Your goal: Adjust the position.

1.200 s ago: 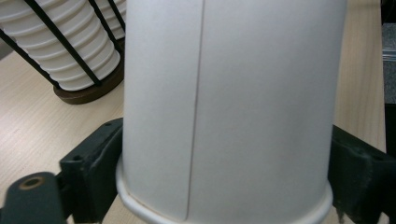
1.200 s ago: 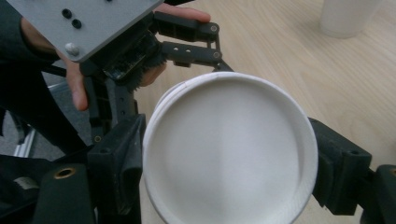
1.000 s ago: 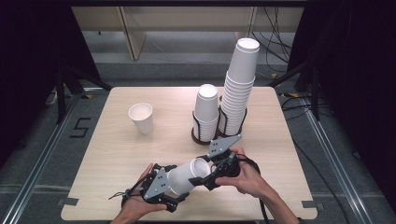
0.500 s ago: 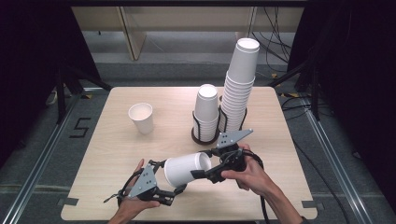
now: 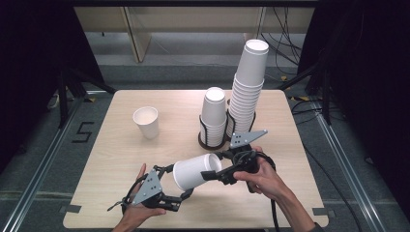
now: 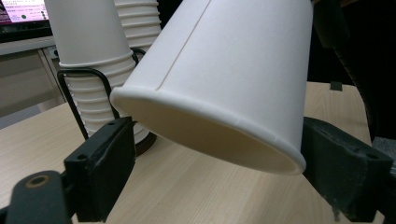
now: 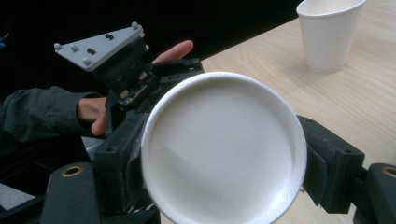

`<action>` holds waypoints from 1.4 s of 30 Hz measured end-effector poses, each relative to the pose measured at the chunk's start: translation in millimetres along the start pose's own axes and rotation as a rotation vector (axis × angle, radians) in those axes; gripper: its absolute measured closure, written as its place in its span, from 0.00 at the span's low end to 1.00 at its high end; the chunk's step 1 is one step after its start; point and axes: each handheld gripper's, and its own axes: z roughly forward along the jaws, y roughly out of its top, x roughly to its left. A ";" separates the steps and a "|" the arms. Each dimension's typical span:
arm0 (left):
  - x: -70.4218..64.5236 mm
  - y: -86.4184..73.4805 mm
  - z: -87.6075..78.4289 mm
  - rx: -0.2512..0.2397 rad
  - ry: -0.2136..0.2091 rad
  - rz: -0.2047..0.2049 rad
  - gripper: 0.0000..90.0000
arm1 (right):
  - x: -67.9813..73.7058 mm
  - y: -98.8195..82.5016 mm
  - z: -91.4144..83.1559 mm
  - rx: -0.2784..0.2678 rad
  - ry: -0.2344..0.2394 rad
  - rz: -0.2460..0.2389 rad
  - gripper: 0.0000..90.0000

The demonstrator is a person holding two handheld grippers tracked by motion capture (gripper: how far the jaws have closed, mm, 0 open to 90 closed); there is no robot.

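Note:
A white paper cup (image 5: 196, 170) lies on its side in the air over the table's front, held between both grippers. My right gripper (image 5: 217, 166) is shut on its base end; in the right gripper view the round bottom (image 7: 224, 149) sits between the two black jaws. My left gripper (image 5: 178, 181) straddles the rim end. Its jaws have just been closing, and in the left gripper view both black pads (image 6: 109, 158) now rest against the cup's rim (image 6: 205, 121).
An upright single cup (image 5: 146, 122) stands at the table's left. A short cup stack (image 5: 213, 113) and a tall cup stack (image 5: 246, 92) sit in black wire holders at centre back. The wooden table (image 5: 121, 159) has bare room at front left.
The left jaws have closed in on the cup's rim. The right gripper has shifted slightly up and right with the base end, so the cup now lies stretched out between the two grippers.

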 end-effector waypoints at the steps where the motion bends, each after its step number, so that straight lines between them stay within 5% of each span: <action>1: 0.1 -0.6 0.4 0.001 0.001 0.010 0.13 | -0.5 -0.5 0.6 0.002 0.004 0.004 0.29; 4: -0.1 -1.2 2.0 0.030 0.018 0.011 0.08 | -1.4 -1.2 2.7 0.010 0.008 0.009 0.29; 12: -0.7 -0.8 2.1 0.011 0.030 0.024 0.01 | -3.0 -3.2 11.2 0.024 0.046 0.045 0.29; 19: -3.3 -0.9 1.4 -0.009 0.013 0.046 0.04 | -4.4 -3.5 15.5 0.014 0.067 0.033 0.29; 26: 0.6 0.1 0.9 0.023 -0.033 0.013 0.12 | -6.4 -4.8 12.5 0.022 0.070 0.087 0.28; 35: 0.4 2.0 1.1 0.090 -0.043 0.046 0.20 | -4.2 -3.7 11.2 0.066 0.006 0.035 0.26; 42: 2.4 1.3 2.9 0.156 -0.065 0.047 0.21 | -0.5 1.7 4.5 0.090 -0.076 -0.054 0.20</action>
